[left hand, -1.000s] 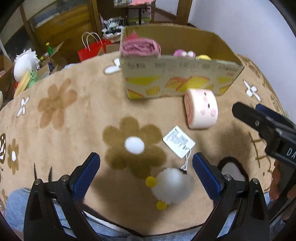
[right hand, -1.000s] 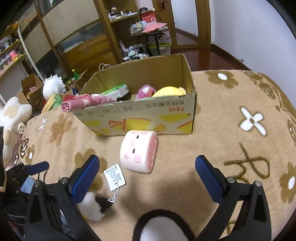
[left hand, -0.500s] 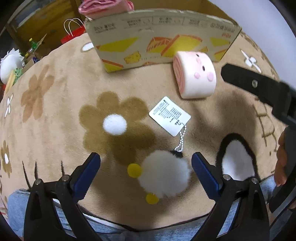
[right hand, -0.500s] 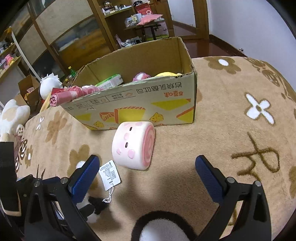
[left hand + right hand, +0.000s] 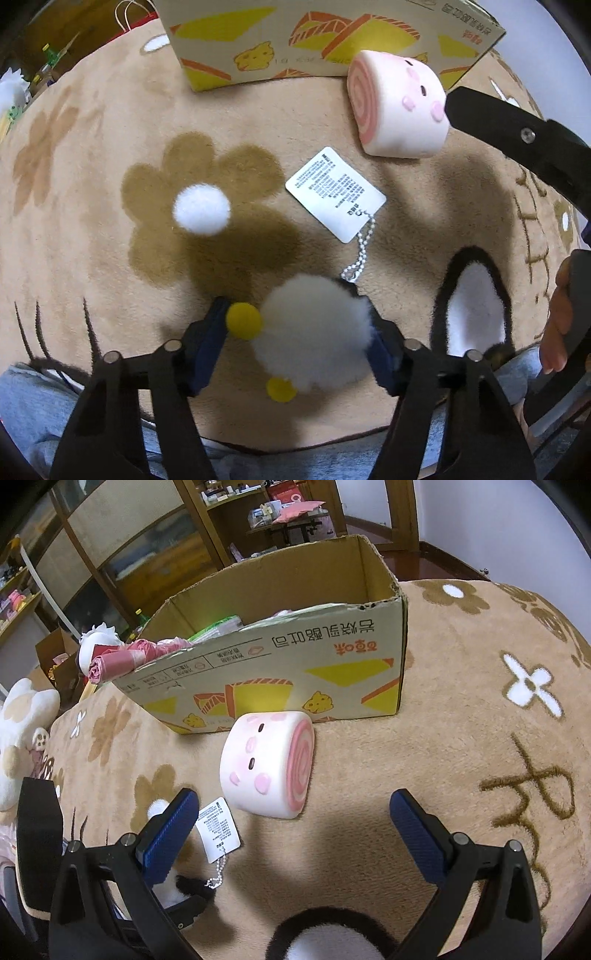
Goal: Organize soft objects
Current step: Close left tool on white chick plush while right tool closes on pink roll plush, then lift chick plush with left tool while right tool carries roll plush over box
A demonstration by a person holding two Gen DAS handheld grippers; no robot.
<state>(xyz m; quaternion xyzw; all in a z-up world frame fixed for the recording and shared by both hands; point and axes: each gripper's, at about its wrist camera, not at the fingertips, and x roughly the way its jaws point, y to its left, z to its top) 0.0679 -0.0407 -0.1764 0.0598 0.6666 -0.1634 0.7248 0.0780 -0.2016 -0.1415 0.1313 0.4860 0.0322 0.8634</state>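
A white fluffy plush keychain (image 5: 314, 339) with yellow feet lies on the tan flower rug, a white tag (image 5: 334, 194) on a bead chain attached. My left gripper (image 5: 295, 339) has closed its blue pads on both sides of the plush. A pink swiss-roll plush (image 5: 267, 768) lies in front of the cardboard box (image 5: 280, 657), and also shows in the left wrist view (image 5: 397, 110). My right gripper (image 5: 291, 834) is open and empty, just short of the roll. The tag also shows in the right wrist view (image 5: 218, 830).
The box holds a pink rolled bag (image 5: 125, 659) and other soft items. A stuffed animal (image 5: 18, 731) sits off the rug's left edge. Shelves and furniture stand behind. My jeans (image 5: 37, 406) are at the rug's near edge.
My left gripper moved forward and down and closed from wide open onto the white plush. My right gripper came closer to the pink roll and stayed open.
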